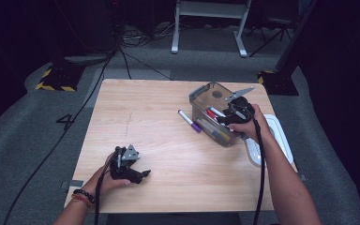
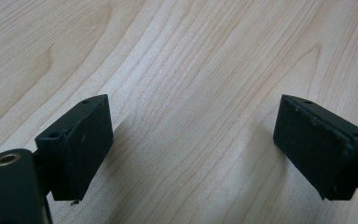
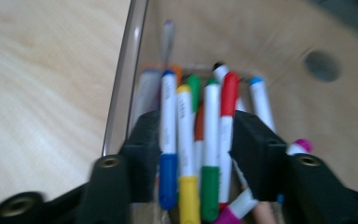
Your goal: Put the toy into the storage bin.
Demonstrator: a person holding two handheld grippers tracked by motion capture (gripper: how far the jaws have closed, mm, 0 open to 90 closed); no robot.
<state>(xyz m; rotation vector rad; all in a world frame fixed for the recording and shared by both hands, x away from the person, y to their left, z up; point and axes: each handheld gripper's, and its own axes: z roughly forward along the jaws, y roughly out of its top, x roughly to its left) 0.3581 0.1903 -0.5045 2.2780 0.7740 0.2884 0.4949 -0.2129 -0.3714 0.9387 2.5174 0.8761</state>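
A clear plastic bin (image 1: 200, 108) stands at the right of the wooden table (image 1: 145, 108) and holds several coloured markers (image 1: 214, 113). My right gripper (image 1: 223, 118) reaches into the bin from above. In the right gripper view its jaws (image 3: 198, 154) stand apart over the markers (image 3: 209, 130), with blue, yellow, green and red ones lying between the pads; the picture is blurred. A purple-capped marker (image 1: 189, 121) lies on the table just left of the bin. My left gripper (image 1: 144, 174) rests near the front left, jaws (image 2: 193, 149) apart and with nothing between them over bare wood (image 2: 191, 56).
A white lid (image 1: 281, 136) lies at the table's right edge behind the right hand. Cables run across the grey floor to the left. The bin wall (image 3: 137, 46) rises left of the right gripper's jaws.
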